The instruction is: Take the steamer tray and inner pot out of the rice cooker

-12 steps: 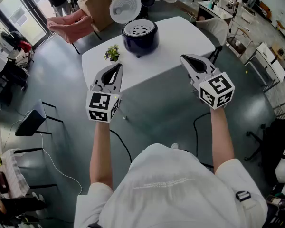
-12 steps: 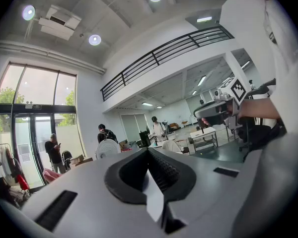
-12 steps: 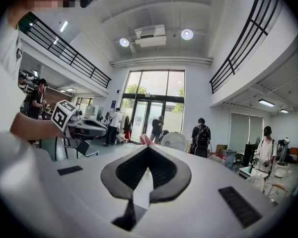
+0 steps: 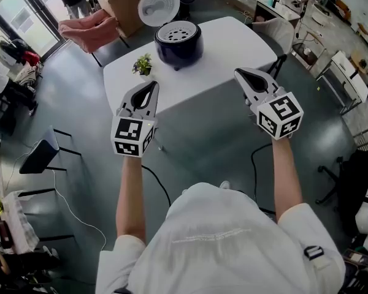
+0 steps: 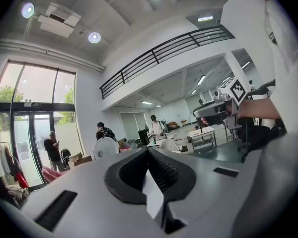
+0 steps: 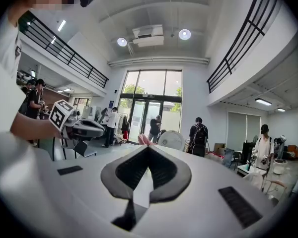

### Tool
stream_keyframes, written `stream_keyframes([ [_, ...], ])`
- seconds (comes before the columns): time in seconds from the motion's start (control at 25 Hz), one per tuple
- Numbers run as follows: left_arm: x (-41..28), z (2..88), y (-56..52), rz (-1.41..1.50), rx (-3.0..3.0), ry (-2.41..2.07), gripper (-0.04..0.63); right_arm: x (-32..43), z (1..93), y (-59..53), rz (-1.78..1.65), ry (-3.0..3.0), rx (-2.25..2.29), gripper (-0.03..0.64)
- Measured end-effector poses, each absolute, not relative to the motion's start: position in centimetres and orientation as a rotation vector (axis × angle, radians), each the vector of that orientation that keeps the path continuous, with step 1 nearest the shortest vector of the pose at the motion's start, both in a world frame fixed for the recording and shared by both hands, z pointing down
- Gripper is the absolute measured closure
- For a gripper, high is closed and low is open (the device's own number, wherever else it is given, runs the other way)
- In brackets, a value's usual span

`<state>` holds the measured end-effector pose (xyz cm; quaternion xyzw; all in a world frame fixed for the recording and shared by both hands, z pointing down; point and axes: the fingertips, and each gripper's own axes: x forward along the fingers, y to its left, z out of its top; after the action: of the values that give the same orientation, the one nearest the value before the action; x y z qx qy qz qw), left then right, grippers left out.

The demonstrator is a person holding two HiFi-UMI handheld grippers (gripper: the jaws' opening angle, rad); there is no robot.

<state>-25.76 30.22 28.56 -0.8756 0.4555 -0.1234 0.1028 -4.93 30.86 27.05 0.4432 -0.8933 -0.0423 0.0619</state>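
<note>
Both grippers shut and empty, well short of the rice cooker.
I hold the left gripper (image 4: 151, 86) and the right gripper (image 4: 240, 73) in the air at the near edge of the white table (image 4: 236, 45), each with its jaws closed tip to tip and nothing between them. The rice cooker (image 4: 178, 46) stands by the table's far edge, its lid (image 4: 159, 6) tipped up behind it. The perforated steamer tray (image 4: 178, 33) sits in its top, hiding the inner pot. A small potted plant (image 4: 143, 65) sits near the left corner.
</note>
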Motion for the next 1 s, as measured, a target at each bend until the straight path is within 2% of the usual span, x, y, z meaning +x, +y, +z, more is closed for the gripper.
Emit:
stream_keyframes([
  [0.52,-23.7,29.1,29.8,-0.356,-2.569,1.401,0.575,-3.2,28.8,30.4,-0.108,-2.714,1.245,0.588],
  [0.56,-23.3,29.2,29.8,-0.36,-2.567,1.405,0.565,-2.9,28.9,30.3,-0.1,-2.721,1.233,0.588],
  [0.6,-23.0,29.3,29.8,-0.364,-2.563,1.411,0.522,-2.5,29.1,30.2,-0.085,-2.732,1.222,0.584],
  [0.64,-22.6,29.4,29.8,-0.368,-2.558,1.418,0.466,-2.2,29.2,30.1,-0.068,-2.745,1.211,0.558],
  [0.68,-22.2,29.5,29.8,-0.372,-2.552,1.423,0.433,-1.8,29.3,29.9,-0.053,-2.756,1.197,0.502],
  [0.84,-20.5,29.7,29.8,-0.379,-2.54,1.446,0.426,-0.5,29.8,29.2,-0.04,-2.779,1.141,0.429],
  [1.0,-19.4,29.7,29.8,-0.363,-2.513,1.513,0.426,1.1,30.2,28.7,-0.032,-2.815,1.096,0.422],
])
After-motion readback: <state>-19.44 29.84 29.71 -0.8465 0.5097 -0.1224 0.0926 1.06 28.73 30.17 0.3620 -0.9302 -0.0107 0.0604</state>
